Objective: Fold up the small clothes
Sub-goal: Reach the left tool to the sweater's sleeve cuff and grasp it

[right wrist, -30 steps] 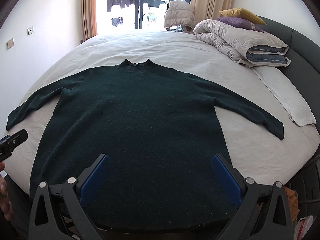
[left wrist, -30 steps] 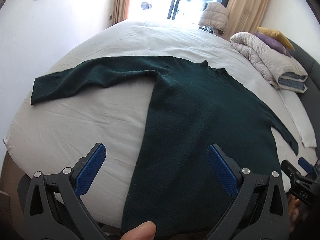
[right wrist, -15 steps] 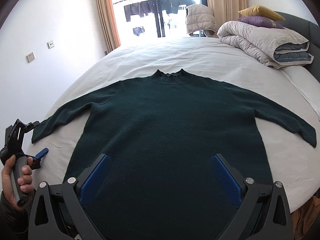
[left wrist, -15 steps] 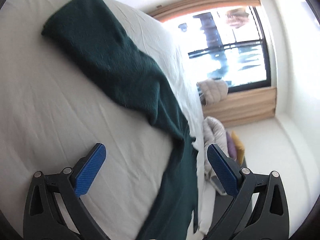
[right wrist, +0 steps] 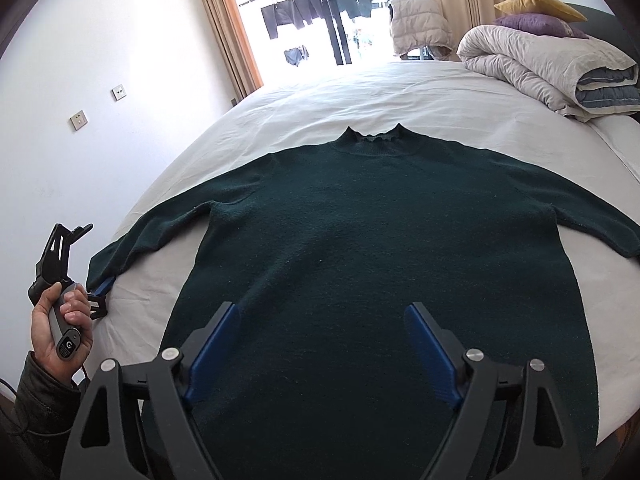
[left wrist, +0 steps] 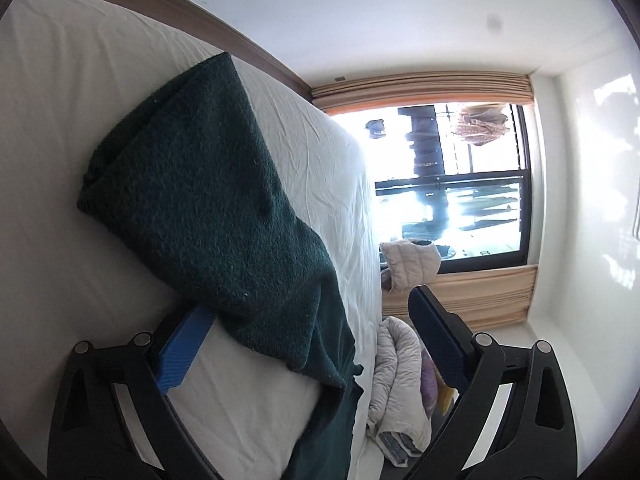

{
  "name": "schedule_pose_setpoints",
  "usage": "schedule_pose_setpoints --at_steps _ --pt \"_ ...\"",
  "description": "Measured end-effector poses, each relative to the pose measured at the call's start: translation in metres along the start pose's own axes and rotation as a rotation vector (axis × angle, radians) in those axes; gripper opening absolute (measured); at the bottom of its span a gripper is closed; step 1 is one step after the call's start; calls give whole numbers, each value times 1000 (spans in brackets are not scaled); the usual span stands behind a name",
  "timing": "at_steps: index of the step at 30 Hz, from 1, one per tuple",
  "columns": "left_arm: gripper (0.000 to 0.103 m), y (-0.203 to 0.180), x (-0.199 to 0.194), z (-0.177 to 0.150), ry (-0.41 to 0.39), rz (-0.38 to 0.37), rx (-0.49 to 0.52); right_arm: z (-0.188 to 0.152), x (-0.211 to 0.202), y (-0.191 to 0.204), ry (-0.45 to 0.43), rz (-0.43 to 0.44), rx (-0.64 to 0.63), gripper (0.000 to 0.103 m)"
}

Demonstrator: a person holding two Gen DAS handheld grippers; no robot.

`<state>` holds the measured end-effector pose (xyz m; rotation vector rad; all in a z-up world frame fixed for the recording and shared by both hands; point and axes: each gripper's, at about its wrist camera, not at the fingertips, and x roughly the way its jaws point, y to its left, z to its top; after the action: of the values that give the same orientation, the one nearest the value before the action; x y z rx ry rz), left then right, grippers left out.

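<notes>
A dark green sweater (right wrist: 376, 248) lies flat on the white bed (right wrist: 400, 92), collar far, both sleeves spread out. My right gripper (right wrist: 320, 348) is open and hovers over the sweater's lower body. My left gripper (left wrist: 304, 336) is open and rolled on its side at the left sleeve's cuff end (left wrist: 200, 200). One blue finger (left wrist: 182, 354) lies under the sleeve edge, the other stands above it. In the right wrist view the left gripper (right wrist: 100, 286) sits at the cuff (right wrist: 108, 260), held by a hand.
A folded grey duvet (right wrist: 552, 64) with purple and yellow pillows lies at the bed's far right. A beige puffer jacket (right wrist: 420, 24) hangs by the bright window. The white wall (right wrist: 80, 60) runs close along the bed's left edge.
My left gripper has swung from the sweater's hem to the left cuff, rolled sideways and closed in on it. My right gripper has shifted left and come closer over the sweater.
</notes>
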<state>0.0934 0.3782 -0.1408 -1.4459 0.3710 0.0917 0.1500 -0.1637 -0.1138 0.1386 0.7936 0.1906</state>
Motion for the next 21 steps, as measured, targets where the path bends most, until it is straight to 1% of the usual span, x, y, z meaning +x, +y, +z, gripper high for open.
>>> schedule_pose_setpoints --at_steps 1,3,5,6,7,11,14,16,18,19,20,21 --pt "89 -1 1 3 -1 5 -3 -1 -1 0 2 2 0 83" --pt "79 7 0 -9 -10 13 -17 -2 -2 -1 -1 5 3 83" --pt "75 10 -7 -11 -33 -6 -39 -2 -3 -4 -7 5 16 83" --pt "73 13 -10 -14 -44 -6 -53 -3 -3 -6 -8 4 24 83" --pt "72 11 -4 -25 -58 7 -62 -3 -1 -7 -6 1 30 83" --pt "72 7 -17 -38 -115 83 -65 -4 0 -7 2 8 37 83" --pt "72 10 -22 -31 -162 94 -97 -3 -3 -6 -11 7 30 83" --pt "72 15 -14 -25 -149 83 -77 -4 -3 -7 -16 8 41 83" --pt "72 15 -7 -23 -166 76 -69 -5 0 -8 -6 18 58 83" --pt "72 13 -5 -24 -185 92 -69 -6 1 -7 0 25 65 83" --pt "74 9 -3 -27 -203 110 -67 -7 2 -6 5 30 68 83" --pt "79 5 1 -28 -214 115 -62 -8 2 -4 7 34 66 83"
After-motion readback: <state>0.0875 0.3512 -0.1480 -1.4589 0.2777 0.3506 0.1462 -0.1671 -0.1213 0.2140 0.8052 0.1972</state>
